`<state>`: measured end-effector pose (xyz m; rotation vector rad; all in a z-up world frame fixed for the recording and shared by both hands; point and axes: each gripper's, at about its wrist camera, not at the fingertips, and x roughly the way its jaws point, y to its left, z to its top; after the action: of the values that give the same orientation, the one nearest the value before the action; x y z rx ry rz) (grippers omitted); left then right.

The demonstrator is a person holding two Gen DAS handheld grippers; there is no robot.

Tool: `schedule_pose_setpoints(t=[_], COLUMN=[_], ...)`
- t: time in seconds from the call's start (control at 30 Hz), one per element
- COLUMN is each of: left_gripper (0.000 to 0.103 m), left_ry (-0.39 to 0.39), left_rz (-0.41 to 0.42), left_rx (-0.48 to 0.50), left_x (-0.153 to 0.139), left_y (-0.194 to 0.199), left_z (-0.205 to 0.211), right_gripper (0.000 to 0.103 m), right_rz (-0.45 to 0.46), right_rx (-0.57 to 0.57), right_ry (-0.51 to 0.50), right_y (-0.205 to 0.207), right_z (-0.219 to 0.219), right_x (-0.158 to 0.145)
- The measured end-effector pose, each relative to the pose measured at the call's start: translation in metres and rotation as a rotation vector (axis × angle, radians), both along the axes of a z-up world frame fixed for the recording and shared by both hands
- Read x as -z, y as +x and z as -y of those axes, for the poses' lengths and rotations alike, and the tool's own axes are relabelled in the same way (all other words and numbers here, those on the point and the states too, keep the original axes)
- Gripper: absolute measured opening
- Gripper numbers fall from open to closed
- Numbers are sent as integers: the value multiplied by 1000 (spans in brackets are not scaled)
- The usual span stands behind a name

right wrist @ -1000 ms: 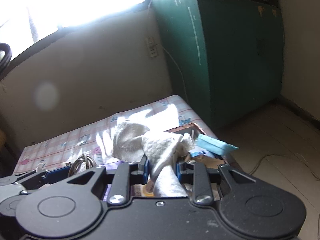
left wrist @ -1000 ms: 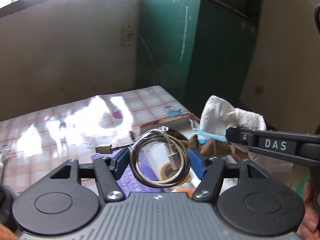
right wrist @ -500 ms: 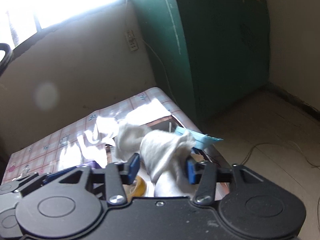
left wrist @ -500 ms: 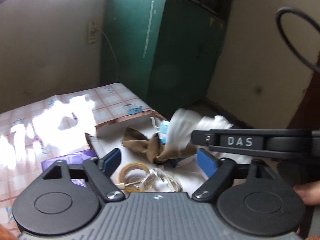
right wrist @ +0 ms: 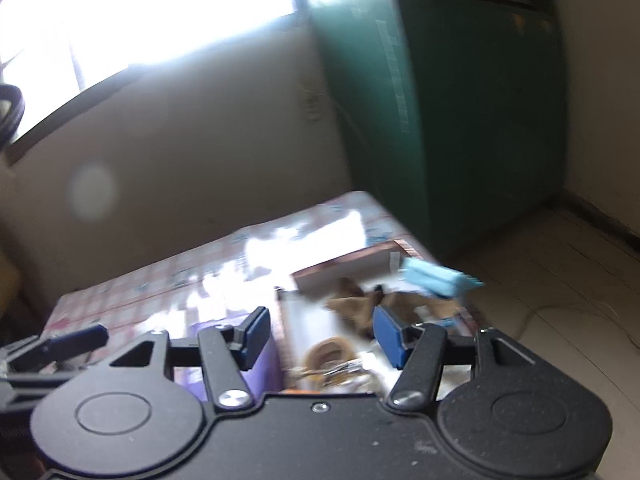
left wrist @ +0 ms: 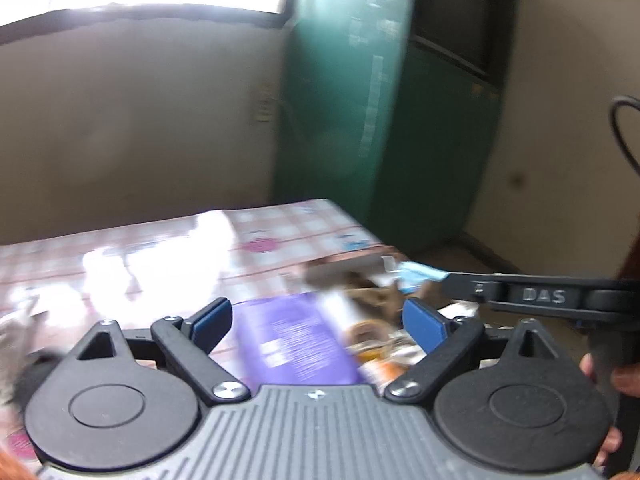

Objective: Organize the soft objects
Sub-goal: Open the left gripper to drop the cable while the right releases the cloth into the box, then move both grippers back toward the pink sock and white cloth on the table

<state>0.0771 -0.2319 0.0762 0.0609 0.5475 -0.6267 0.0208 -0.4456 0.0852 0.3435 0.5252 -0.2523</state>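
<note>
Gone from between the blue pads of the left tool point(left wrist: 318, 322): the coiled cable clamped there a second ago. Gone likewise from the right tool point(right wrist: 320, 334): the white cloth gripped a second ago. Both sets of jaws just opening, now spread wide, released, nothing pressed by either pad.

Directly ahead of the left tool, seen through its gap: a purple packet point(left wrist: 294, 342) lying flat on the counter point(left wrist: 120, 256). Just right of that packet, under the right pad: a roll of tape point(left wrist: 366, 330), blurred. Further ahead and right: a crumpled brown cloth point(left wrist: 380, 294) inside a shallow box point(left wrist: 340, 262), with a light blue face mask point(left wrist: 418, 274) at the box's far right end. Right of the left tool, level with its fingers: the right tool's black arm, a person's fingers point(left wrist: 628, 376) around its handle.

Through the right tool's gap: the tape roll point(right wrist: 330, 354) and a glinting tangle just below it, too blurred to name. Beyond the pads: the brown cloth point(right wrist: 360, 296) in the box point(right wrist: 344, 266), the blue mask point(right wrist: 434, 280) hanging over the far right rim. Left of the gap: the purple packet point(right wrist: 266, 372). White cloth not findable in either view.

Behind the counter: a pale wall, a bright window point(right wrist: 160, 20), a green cabinet point(left wrist: 384, 100).
</note>
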Motion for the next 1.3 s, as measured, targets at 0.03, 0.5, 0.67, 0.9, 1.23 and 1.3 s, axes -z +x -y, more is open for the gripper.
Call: schedule_pose_setpoints(t=[0.03,0.5,0.67,0.9,1.23,1.3], left_gripper=[95,103,103,103,103,103], left_ry=[10,129,132,135,227,197], left_rz=[-1,-31,-61,-69,-88,-103], left_rx=[-33,-552,-619,-645,-662,-659], left_x=[1,66,108,134,143,144], left_y=[-3,22,60,91,98,99], left_z=[-11,-188,-205,-198,-188,-194], right_gripper=[71,72,72,74,75,75], right_rz=[4,31,58,67,81,98], right_rx=[-22,-273,-327,-377,-416,-431], right_ry=[-2,-74,-91,-132,-61,-46], right_y=[0,1,-4,-8,8,10], right_z=[-11,-130,-143,-141,-125,-125], right_x=[-1,21,36,52,73,76])
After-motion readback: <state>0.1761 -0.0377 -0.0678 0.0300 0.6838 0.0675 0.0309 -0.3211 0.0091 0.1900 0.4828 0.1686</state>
